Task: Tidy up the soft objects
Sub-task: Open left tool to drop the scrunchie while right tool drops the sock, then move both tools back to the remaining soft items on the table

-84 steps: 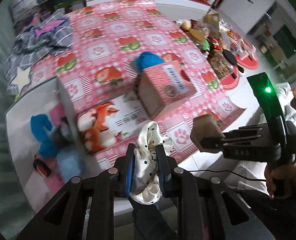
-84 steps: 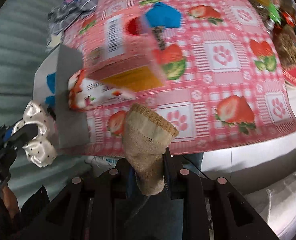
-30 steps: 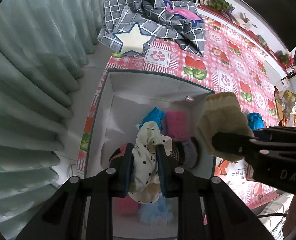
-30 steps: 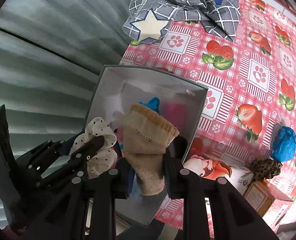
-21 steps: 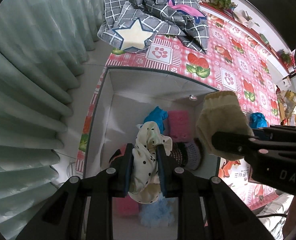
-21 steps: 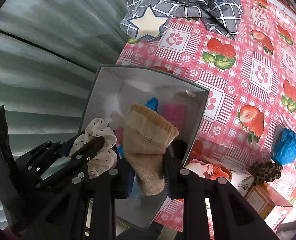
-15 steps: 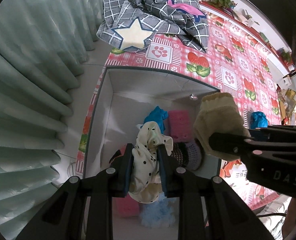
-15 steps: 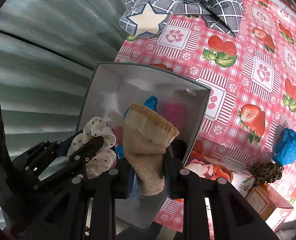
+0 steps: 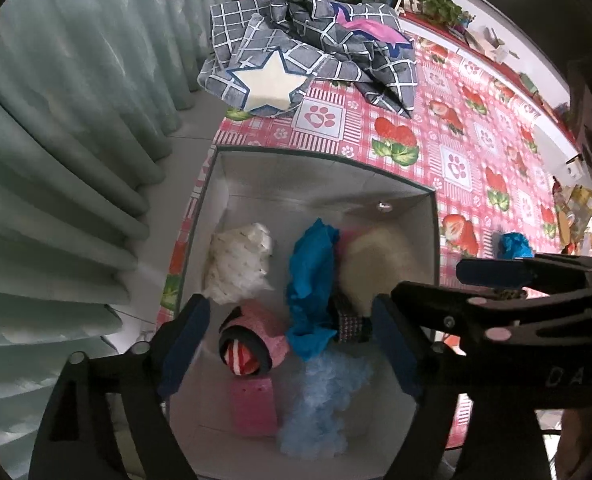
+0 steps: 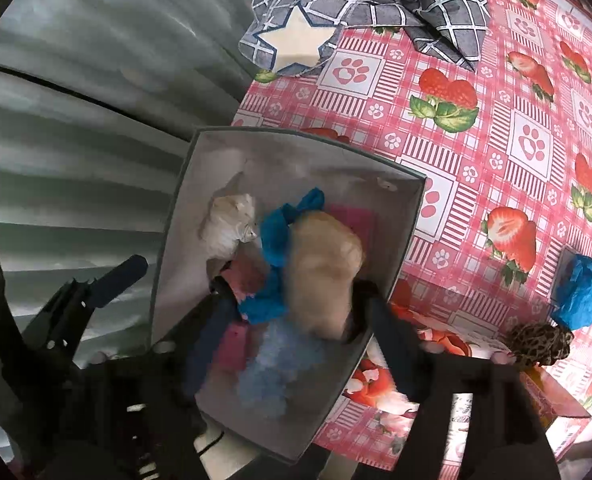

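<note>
Two grippers opening over one box (image 9: 415, 190); two blue cloths

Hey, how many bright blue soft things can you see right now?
2. One bright blue cloth lies in the middle of the box; another blue bundle sits out on the tablecloth beside a leopard-print scrunchie. More may be buried.

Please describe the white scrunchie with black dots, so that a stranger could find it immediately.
Find the open grey box with white walls at the edge of the strawberry-print tablecloth. Inside, in the corner nearest the curtain, lies the white dotted satin scrunchie. Its neighbours are blue, pink or beige; only it is white with small dark dots.
</note>
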`<act>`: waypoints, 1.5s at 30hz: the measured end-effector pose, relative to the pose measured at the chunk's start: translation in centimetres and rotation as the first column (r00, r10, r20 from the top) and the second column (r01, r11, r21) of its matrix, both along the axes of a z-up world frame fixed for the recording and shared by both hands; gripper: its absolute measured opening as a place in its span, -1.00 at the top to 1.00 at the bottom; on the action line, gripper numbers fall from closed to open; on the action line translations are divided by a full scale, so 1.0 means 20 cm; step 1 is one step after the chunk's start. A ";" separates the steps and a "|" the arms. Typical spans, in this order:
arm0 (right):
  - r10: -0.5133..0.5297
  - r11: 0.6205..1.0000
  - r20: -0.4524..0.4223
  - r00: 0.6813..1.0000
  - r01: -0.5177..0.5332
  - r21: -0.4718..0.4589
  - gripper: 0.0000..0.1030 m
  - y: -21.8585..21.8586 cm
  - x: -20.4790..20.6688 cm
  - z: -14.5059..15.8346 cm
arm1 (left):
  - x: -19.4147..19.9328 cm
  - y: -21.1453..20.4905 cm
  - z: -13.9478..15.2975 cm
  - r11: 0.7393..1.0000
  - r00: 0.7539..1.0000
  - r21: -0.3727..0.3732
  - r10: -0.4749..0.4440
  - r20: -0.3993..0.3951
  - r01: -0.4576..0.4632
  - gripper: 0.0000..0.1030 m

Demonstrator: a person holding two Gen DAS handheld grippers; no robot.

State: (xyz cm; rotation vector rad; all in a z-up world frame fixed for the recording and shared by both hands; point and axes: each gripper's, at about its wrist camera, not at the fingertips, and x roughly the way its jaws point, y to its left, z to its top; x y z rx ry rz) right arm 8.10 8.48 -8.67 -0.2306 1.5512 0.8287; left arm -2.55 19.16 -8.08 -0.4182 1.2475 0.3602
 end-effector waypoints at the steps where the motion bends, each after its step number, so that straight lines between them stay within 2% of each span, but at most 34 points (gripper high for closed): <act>1: -0.002 1.000 0.004 1.000 0.002 -0.002 -0.45 0.00 0.00 0.01 | 0.00 0.00 0.00 1.000 1.000 0.002 0.008 -0.004 -0.008 -0.85; 2: -0.004 1.000 0.007 1.000 0.004 -0.007 -0.45 0.00 0.00 0.01 | 0.00 0.01 0.00 1.000 1.000 0.003 0.016 -0.009 -0.016 -1.00; 4: -0.013 1.000 0.012 1.000 0.013 -0.009 -0.48 -0.02 0.01 0.02 | -0.01 0.02 0.00 0.999 0.999 -0.010 0.035 -0.010 -0.035 -1.00; 5: -0.020 1.000 0.011 1.000 0.020 -0.009 -0.81 -0.03 0.02 0.02 | -0.01 0.02 0.00 0.999 0.999 -0.015 0.041 -0.008 -0.041 -0.99; 6: -0.026 1.000 0.016 1.000 0.027 -0.015 -1.00 -0.03 0.02 0.03 | -0.02 0.03 0.00 0.999 0.999 -0.010 0.049 -0.006 -0.050 -0.99; 13: -0.055 0.998 0.027 0.998 0.055 0.000 -1.00 -0.10 0.04 0.08 | -0.03 0.00 0.07 0.999 0.999 -0.015 0.044 0.011 -0.044 -0.99; 16: -0.082 0.996 0.006 0.997 0.082 0.015 -1.00 -0.16 0.06 0.13 | -0.01 -0.04 0.12 1.000 0.999 -0.015 0.022 0.027 -0.022 -0.99; 23: -0.201 0.978 -0.042 0.979 0.203 0.043 -1.00 -0.47 0.18 0.26 | 0.08 -0.21 0.24 0.997 0.995 -0.011 -0.078 0.058 0.079 -1.00; 25: -0.248 0.967 -0.072 0.966 0.251 0.041 -1.00 -0.58 0.22 0.28 | 0.11 -0.27 0.25 0.993 0.992 -0.019 -0.114 0.057 0.115 -0.99; 28: -0.345 0.933 -0.142 0.928 0.356 0.058 -1.00 -0.81 0.30 0.29 | 0.18 -0.39 0.26 0.984 0.983 -0.033 -0.175 0.050 0.176 -0.99; 33: -0.456 0.882 -0.173 0.873 0.470 0.044 -1.00 -1.12 0.42 0.30 | 0.29 -0.56 0.24 0.968 0.969 -0.051 -0.245 0.029 0.246 -1.00; 36: -0.507 0.858 -0.156 0.848 0.513 -0.001 -1.00 -1.28 0.51 0.25 | 0.36 -0.65 0.22 0.960 0.961 -0.057 -0.274 0.014 0.275 -1.00; 39: -0.543 0.839 -0.146 0.827 0.539 -0.066 -1.00 -1.41 0.59 0.13 | 0.44 -0.72 0.19 0.952 0.954 -0.059 -0.300 -0.007 0.300 -1.00; 42: -0.553 0.833 -0.163 0.817 0.538 -0.127 -1.00 -1.49 0.66 -0.06 | 0.51 -0.78 0.15 0.949 0.950 -0.064 -0.311 -0.034 0.308 -1.00; 45: -0.535 0.844 -0.225 0.814 0.501 -0.191 -1.00 -1.52 0.71 -0.27 | 0.56 -0.81 0.11 0.949 0.947 -0.057 -0.314 -0.065 0.311 -1.00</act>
